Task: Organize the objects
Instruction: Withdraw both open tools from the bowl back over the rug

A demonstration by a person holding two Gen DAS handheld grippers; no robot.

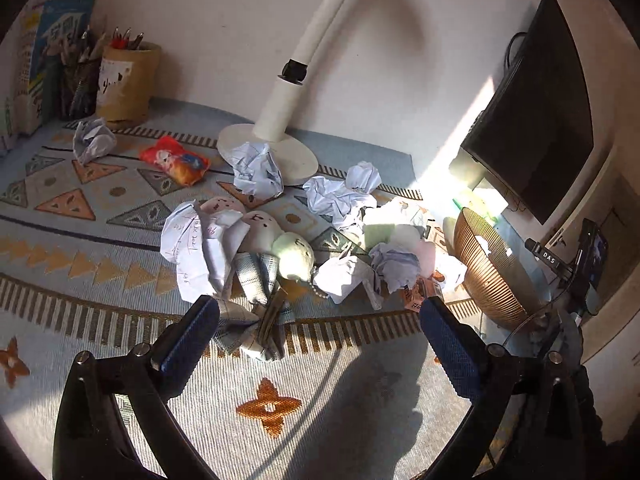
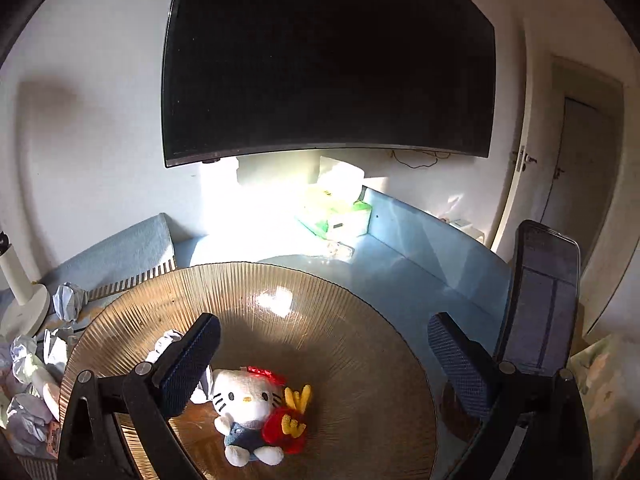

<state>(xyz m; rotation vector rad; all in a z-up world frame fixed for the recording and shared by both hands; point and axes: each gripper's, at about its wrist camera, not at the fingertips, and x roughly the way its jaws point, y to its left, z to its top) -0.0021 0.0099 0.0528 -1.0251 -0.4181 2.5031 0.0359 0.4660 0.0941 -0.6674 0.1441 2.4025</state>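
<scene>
The left tool [image 1: 316, 312] stands wide open and holds nothing; it hangs over the patterned cloth [image 1: 100, 240] on the desk, where crumpled papers [image 1: 256, 168] and soft toys [image 1: 280, 240] lie in a heap; the right tool [image 2: 324, 354] is wide open too, empty, above the bowl [image 2: 360, 320]; a white plush [image 2: 246, 412] lies inside.

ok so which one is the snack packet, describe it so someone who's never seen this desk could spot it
Start at the white lamp base against the back wall, then look left along the patterned mat toward the brown pen cup. The snack packet lies flat between them, beside a crumpled paper ball. It is the only glossy red and orange thing among white paper and pale plush toys.
</scene>
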